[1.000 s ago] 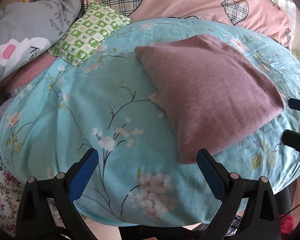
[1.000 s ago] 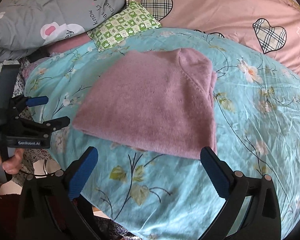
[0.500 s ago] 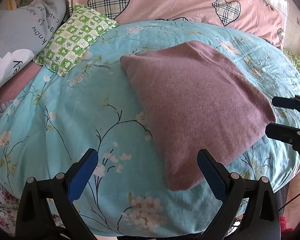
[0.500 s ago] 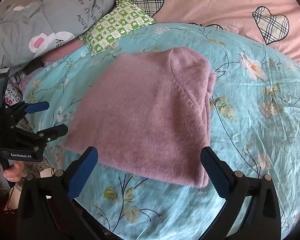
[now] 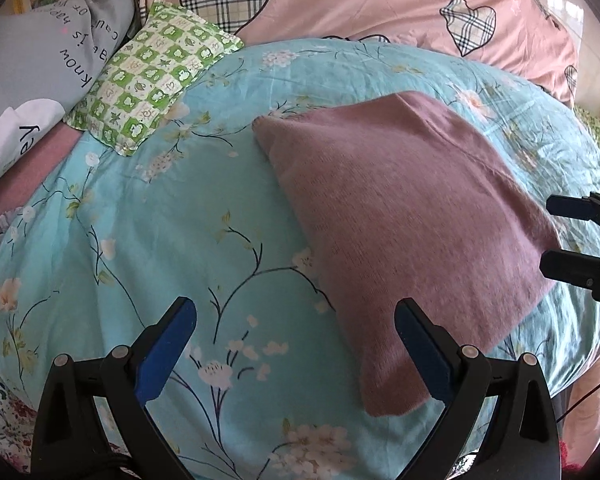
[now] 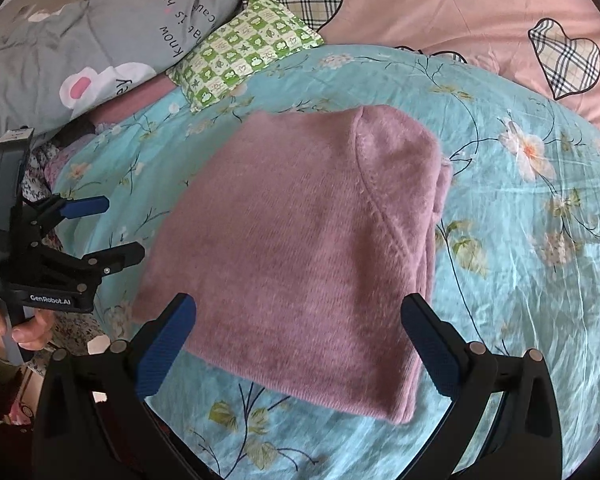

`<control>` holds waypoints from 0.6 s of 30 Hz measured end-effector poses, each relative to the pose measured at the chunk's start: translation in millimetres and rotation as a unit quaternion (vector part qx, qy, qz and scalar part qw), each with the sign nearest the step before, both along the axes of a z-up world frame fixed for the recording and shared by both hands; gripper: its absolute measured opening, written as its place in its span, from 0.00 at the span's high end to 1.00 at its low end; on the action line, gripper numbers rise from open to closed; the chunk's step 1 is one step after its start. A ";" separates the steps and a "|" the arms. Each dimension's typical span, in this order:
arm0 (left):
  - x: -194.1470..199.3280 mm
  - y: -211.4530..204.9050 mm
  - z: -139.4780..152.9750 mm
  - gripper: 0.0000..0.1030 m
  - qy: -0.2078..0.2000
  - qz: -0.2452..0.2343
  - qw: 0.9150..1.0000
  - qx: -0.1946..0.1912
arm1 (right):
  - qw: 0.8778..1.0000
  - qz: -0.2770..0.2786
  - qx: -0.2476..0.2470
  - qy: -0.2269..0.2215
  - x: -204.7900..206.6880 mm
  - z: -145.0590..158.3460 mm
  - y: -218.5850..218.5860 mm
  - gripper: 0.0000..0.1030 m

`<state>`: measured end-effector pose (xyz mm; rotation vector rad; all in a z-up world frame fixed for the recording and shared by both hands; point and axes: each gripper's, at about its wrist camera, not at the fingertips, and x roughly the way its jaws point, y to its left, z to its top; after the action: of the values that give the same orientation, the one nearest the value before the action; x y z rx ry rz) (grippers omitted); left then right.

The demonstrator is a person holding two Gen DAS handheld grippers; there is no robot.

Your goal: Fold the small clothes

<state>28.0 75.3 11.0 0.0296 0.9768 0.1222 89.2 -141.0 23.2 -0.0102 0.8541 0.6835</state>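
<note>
From the left wrist view, we see our left gripper [image 5: 296, 344] with its blue-padded fingers spread wide and nothing between them, hanging over the turquoise floral bedspread [image 5: 172, 232]. The folded mauve knit sweater [image 5: 404, 232] lies flat on that bedspread at about 2 o'clock from the fingers, its near corner reaching down beside the right-hand finger. At 3 o'clock the right gripper [image 5: 556, 236] shows at the frame edge, its fingers parted just off the sweater's far corner. A green-and-white checked pillow [image 5: 152, 76] sits at 11 o'clock, a grey printed cushion [image 5: 40, 64] beyond it at 10, and a pink quilt with plaid hearts [image 5: 360, 4] fills 12 o'clock.

From the right wrist view, our right gripper [image 6: 300, 344] is likewise open and empty, and the sweater [image 6: 300, 252] lies straight ahead at 12 o'clock, its near edge passing between the fingers. At 9 o'clock the left gripper [image 6: 120, 232] stands beside the sweater's edge, apart from it. The checked pillow [image 6: 244, 52] lies at 11 o'clock.
</note>
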 end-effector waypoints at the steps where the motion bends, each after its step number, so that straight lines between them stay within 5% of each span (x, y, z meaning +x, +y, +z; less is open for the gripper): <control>1: 1.0 -0.3 0.1 0.03 0.000 0.002 1.000 0.000 | 1.000 -0.001 0.001 0.001 2.2 0.1 -0.5 0.01; 18: 11.2 -13.2 -4.4 0.03 0.003 -0.004 1.000 -0.001 | 1.000 -0.003 0.010 0.015 19.0 -1.5 -2.2 0.01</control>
<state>39.2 62.1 6.6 0.0321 0.9827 0.1130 108.2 -143.2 21.7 0.0196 0.8758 0.6877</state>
